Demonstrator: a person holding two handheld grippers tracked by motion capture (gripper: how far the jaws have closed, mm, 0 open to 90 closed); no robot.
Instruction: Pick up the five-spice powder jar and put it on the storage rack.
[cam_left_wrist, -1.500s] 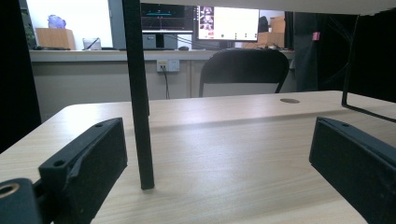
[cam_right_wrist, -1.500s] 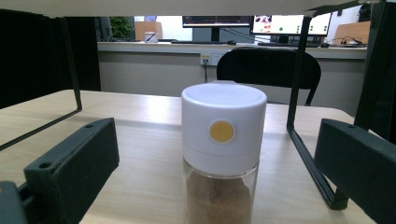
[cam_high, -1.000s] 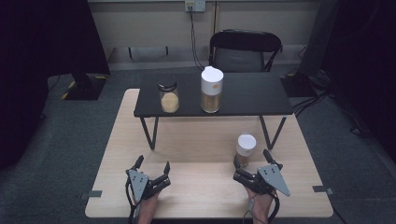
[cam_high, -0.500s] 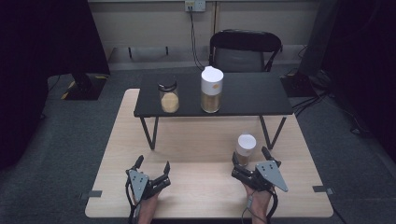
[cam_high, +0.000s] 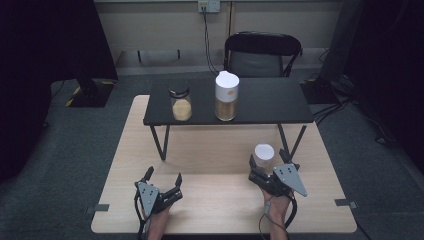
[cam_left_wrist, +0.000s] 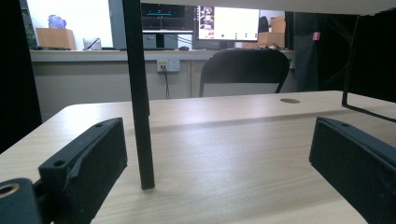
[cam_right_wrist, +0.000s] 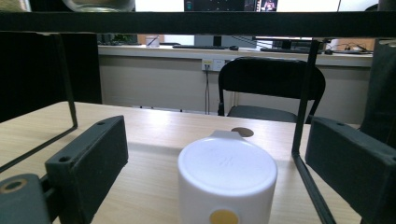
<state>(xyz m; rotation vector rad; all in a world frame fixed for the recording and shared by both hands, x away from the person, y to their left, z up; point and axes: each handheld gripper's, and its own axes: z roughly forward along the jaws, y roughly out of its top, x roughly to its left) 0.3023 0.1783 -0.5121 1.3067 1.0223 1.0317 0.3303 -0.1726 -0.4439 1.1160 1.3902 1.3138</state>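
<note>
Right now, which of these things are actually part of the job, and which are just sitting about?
In the job:
right gripper, its jaws just closing in around the jar but not yet gripping
small white-lidded jar

Sitting about:
left gripper, open
tall white-lidded jar
black-lidded glass jar
black shelf
chair

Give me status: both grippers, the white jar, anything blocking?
Right gripper open, jaws just closing in, white jar between them, not gripped. Left gripper open on the table, empty. Shelf leg stands close behind the jar.
</note>
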